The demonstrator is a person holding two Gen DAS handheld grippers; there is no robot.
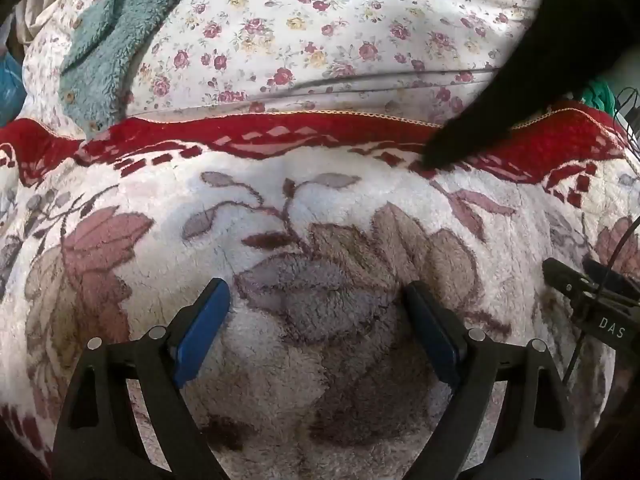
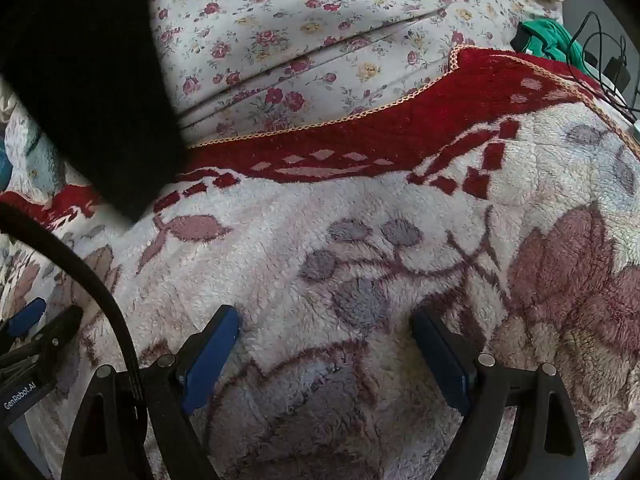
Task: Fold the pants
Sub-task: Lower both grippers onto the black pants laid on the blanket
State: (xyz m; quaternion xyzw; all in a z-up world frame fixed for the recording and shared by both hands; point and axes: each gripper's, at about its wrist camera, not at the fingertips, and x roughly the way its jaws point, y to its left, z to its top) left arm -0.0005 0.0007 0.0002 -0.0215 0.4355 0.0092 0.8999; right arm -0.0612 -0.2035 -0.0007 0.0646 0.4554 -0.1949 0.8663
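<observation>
Nearest the cameras, both tools stood spread with nothing between their blue pads: the left gripper (image 1: 318, 300) and the right gripper (image 2: 326, 326) each hung over the fleecy blanket (image 1: 344, 200), white with faded brown flowers, and touched no garment. Each tool showed at the edge of the other's view, so they hung side by side. Beyond them ran the blanket's red border (image 2: 360, 136), and past that a rose-print sheet (image 1: 320, 32) with a teal fleece cloth (image 1: 100, 40) lying on it to the far left. The pants (image 2: 84, 80), a black mass, lay at that far edge, half on the red border and half on the sheet. From the left tool they sat ahead and to the right; from the right tool, ahead and to the left, so they lay forward of the gap between the two. Their long axis seemed to run away from the tools toward the sheet, with a narrow end (image 1: 440, 156) pointing back at the left gripper. Neither arm looked clearly nearer; probably both needed to reach forward and inward before any fold could start.
</observation>
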